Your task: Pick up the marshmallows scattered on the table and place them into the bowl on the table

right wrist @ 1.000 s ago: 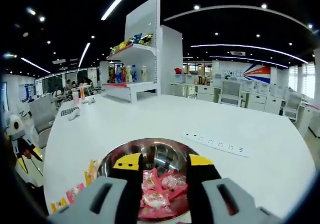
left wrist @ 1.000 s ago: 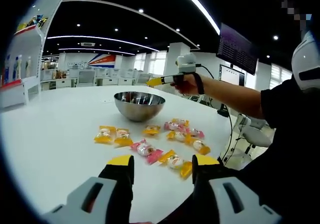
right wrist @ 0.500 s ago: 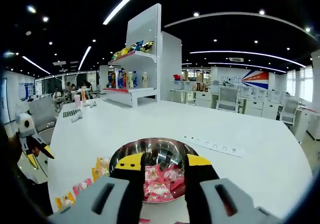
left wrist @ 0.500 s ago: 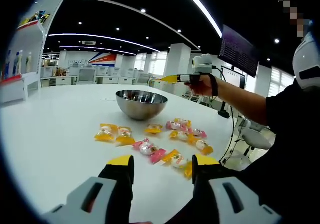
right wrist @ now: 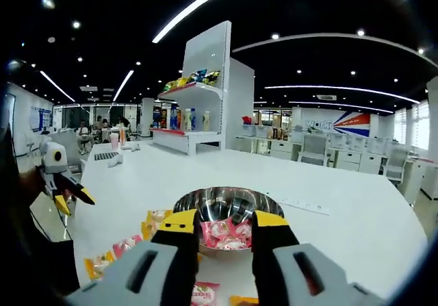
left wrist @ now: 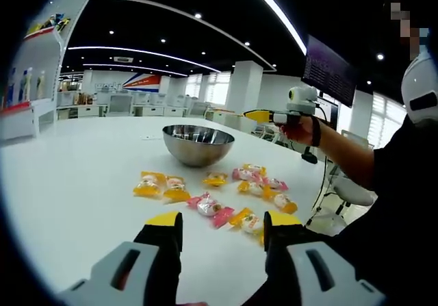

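A steel bowl (left wrist: 197, 153) stands mid-table; in the right gripper view the bowl (right wrist: 186, 202) holds several pink-wrapped marshmallows (right wrist: 226, 229). Several yellow and pink wrapped marshmallows (left wrist: 209, 207) lie scattered on the white table between the bowl and my left gripper (left wrist: 224, 224), which hovers open and empty just short of them. My right gripper (right wrist: 224, 222) is open with nothing between its jaws, held back from the bowl and above the table; the right gripper (left wrist: 282, 116) also appears right of the bowl in a hand. The left gripper (right wrist: 65, 191) shows at far left.
More wrapped marshmallows (right wrist: 128, 244) lie on the table near the bowl's left side. A power strip (right wrist: 305, 207) lies beyond the bowl. A shelf with snacks and bottles (right wrist: 198, 111) stands behind. The person's dark torso (left wrist: 404, 183) is at the right, past the table edge.
My right gripper has drawn back from over the bowl toward the person, so the bowl looks smaller and farther in its view. The left gripper has stayed nearly still and open.
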{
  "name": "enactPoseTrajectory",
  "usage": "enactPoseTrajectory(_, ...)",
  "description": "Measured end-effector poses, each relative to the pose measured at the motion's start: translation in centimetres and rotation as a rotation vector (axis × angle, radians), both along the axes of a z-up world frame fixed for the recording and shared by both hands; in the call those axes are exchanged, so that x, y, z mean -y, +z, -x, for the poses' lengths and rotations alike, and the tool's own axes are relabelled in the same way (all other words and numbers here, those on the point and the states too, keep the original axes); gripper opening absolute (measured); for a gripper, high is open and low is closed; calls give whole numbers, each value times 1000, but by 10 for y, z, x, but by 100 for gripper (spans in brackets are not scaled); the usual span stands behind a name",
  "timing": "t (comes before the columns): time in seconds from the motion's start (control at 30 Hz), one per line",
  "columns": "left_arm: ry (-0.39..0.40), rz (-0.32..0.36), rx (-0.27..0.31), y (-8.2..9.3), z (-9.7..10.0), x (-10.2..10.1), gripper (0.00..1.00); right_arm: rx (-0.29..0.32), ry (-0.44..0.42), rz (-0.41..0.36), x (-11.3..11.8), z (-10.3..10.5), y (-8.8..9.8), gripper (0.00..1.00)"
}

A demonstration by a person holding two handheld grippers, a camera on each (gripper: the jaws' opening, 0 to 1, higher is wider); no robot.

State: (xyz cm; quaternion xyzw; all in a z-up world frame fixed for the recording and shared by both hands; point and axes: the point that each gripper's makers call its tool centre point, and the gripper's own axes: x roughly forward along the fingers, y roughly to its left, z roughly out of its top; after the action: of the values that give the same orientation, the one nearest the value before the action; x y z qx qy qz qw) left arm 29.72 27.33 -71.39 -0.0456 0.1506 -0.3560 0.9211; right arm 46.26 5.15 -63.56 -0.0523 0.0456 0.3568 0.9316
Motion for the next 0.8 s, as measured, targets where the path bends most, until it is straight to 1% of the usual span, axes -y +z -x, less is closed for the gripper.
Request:
enactPoseTrajectory(0.23, 5, 1, 2, 1, -4, -1, 48, 53, -29, -34, 14, 29, 11, 30)
enactPoseTrajectory(0.5, -8, 3, -3, 0, -7, 5, 49, 63, -40, -74, 22, 58, 11, 30)
enactPoseTrajectory(0.6, -14, 0, 0, 0, -8, 7, 50, 56, -48, -86, 26, 65, 6, 30)
enactPoseTrajectory(0.7, -15, -2, 4, 0, -9, 8, 50, 73, -84, -30, 36, 65, -5, 30)
enactPoseTrajectory(0.77, -18, -7, 10, 0, -9, 9, 50, 56, -94, -20, 42, 64, -14, 30)
enactPoseTrajectory(0.8, -21, -14, 17, 0, -9, 10, 50, 32, -98, -37, 45, 65, -19, 30)
